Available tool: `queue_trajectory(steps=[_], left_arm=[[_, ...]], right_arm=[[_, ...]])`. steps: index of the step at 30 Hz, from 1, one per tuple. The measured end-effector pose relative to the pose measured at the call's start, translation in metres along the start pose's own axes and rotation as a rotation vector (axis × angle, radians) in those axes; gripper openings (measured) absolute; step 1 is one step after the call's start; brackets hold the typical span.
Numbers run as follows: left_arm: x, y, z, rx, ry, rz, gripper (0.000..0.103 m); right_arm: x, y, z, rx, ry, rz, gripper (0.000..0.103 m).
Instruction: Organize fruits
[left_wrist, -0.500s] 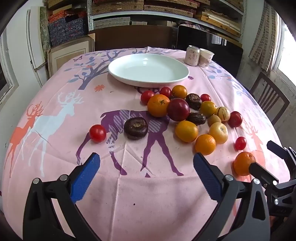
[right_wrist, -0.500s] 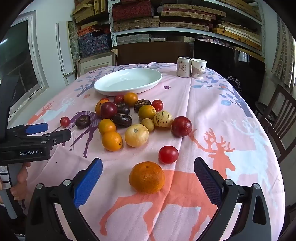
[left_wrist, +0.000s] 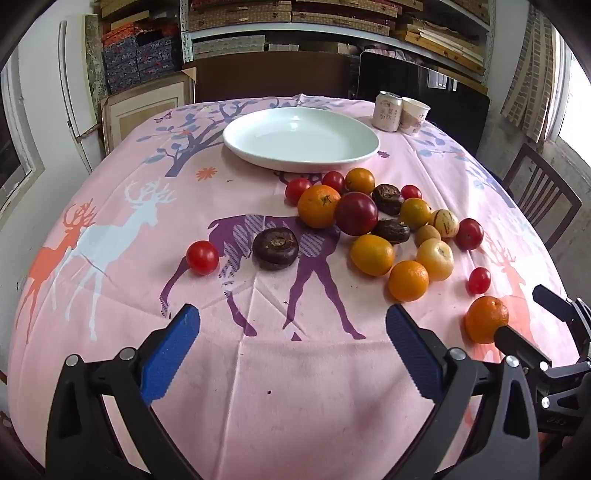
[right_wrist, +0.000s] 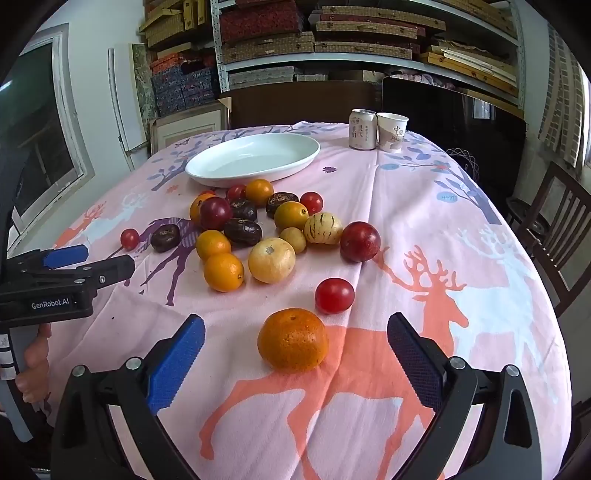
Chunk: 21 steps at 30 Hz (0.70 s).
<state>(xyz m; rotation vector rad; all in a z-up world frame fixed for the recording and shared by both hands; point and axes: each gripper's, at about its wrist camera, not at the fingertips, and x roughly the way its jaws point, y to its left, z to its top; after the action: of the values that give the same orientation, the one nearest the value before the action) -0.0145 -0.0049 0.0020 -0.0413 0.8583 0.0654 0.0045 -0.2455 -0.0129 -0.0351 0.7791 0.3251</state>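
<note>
Near white plate, on bench: right tool wide open, empty, straddling orange; left tool open, empty. Advance, close gently at widest girth.

the left wrist view looks forward from low over the near edge of the table, facing the plate and shelves at the far side, with the fruit pile right of centre. the right wrist view sits further right at a like height and faces the same way, close on an orange. both share the plate, pile, can and cup.
</note>
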Motion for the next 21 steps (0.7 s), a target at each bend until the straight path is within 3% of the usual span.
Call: queue_trajectory(steps=[21], left_arm=[[0.0034,0.0018,-0.0024,-0.019,0.013,-0.001,0.099]], right_arm=[[0.0054,0.004,-0.0083,0.022,0.01,0.0,0.1]])
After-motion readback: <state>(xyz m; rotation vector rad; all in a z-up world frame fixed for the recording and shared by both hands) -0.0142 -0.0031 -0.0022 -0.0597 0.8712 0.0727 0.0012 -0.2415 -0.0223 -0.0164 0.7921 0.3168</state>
